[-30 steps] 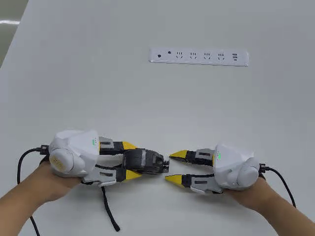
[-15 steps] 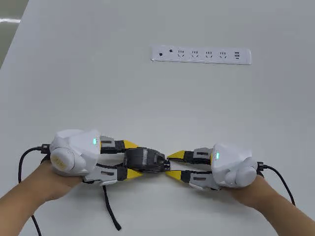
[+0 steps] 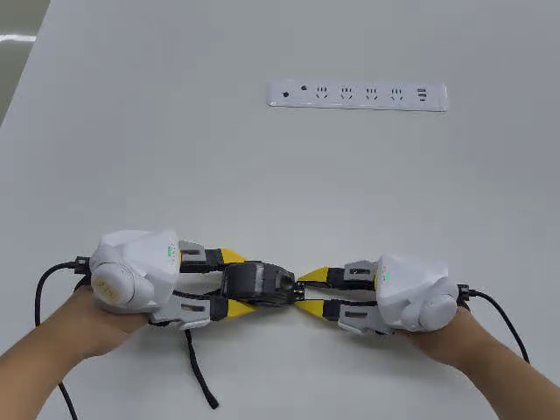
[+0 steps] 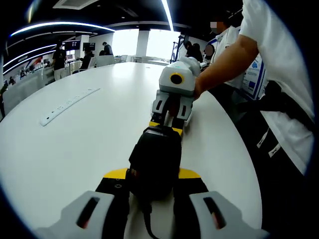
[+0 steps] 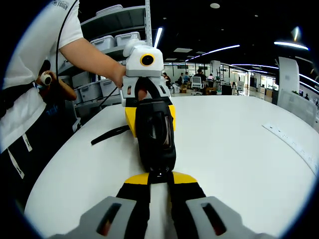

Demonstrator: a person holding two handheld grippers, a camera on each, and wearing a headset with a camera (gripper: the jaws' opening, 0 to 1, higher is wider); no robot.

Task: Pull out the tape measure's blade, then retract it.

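Observation:
A black tape measure (image 3: 258,283) lies low over the white table, and my left gripper (image 3: 238,283) is shut on its body from the left. In the left gripper view the case (image 4: 154,159) sits between the yellow-tipped jaws of the left gripper (image 4: 152,175). My right gripper (image 3: 303,292) faces it from the right, its tips closed at the case's front end where the blade's hook sits. The right gripper view has the right gripper (image 5: 159,177) nearly shut under the tape measure (image 5: 155,130). No length of blade shows outside the case.
A white power strip (image 3: 357,94) lies at the far side of the table (image 3: 175,157). The tape measure's black strap (image 3: 197,372) trails toward the near edge under the left gripper. People and office shelving stand beyond the table in the gripper views.
My right gripper has moved left to the tape measure's front end and its jaws have closed there. The left gripper keeps its hold on the case.

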